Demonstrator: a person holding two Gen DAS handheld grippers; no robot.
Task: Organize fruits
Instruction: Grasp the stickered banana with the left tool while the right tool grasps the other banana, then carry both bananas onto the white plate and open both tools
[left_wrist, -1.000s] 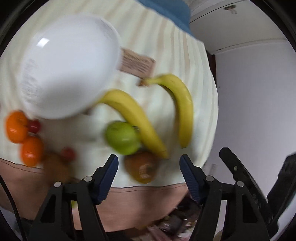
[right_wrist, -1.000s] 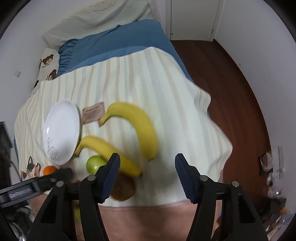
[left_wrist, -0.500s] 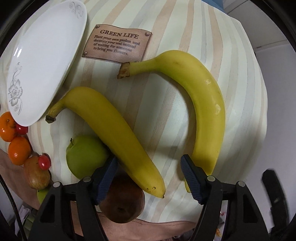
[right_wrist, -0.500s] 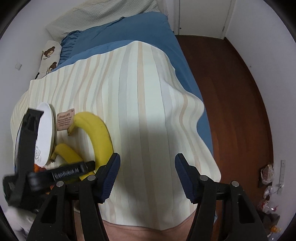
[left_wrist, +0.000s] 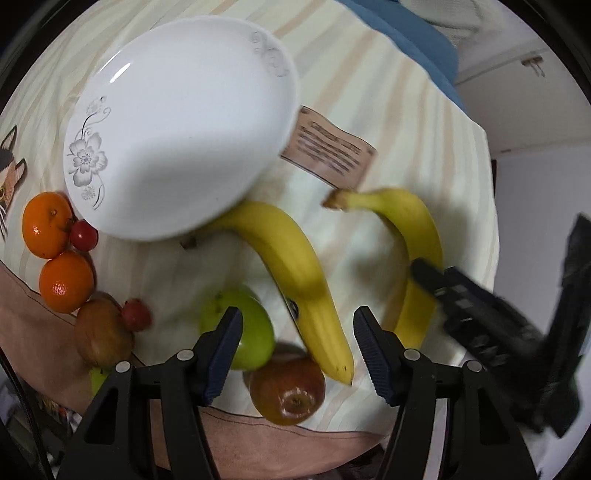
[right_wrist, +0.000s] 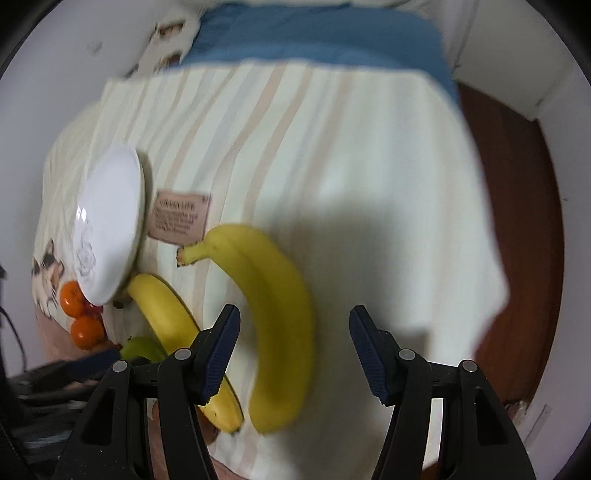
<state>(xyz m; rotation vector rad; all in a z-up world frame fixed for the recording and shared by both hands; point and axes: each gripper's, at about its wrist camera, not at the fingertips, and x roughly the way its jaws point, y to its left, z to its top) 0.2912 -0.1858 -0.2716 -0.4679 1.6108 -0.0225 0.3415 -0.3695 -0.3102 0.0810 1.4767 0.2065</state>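
Two yellow bananas lie on the striped cloth beside a white plate (left_wrist: 177, 140). My left gripper (left_wrist: 298, 325) hangs over the lower end of the left banana (left_wrist: 291, 266). Its jaws are closing with that end between them, and the pads are clear of the peel. A green apple (left_wrist: 255, 332) and a reddish-brown apple (left_wrist: 288, 391) lie right under it. My right gripper (right_wrist: 293, 325) stands open astride the right banana (right_wrist: 273, 314) without touching it. In the left wrist view it shows as a dark blur (left_wrist: 480, 314) over that banana (left_wrist: 421, 236).
Two oranges (left_wrist: 46, 225) (left_wrist: 66, 280), two small red fruits (left_wrist: 84, 236) (left_wrist: 135, 315) and a brown fruit (left_wrist: 101, 332) sit left of the plate near the cloth's front edge. A brown sewn label (left_wrist: 328, 151) lies behind the bananas. A blue sheet (right_wrist: 314, 40) and wooden floor (right_wrist: 517, 221) lie beyond.
My right gripper has swung left and down, so the right banana now lies between its fingers. The left gripper has pulled back and rolled, its jaws narrower, the plate in full view again.
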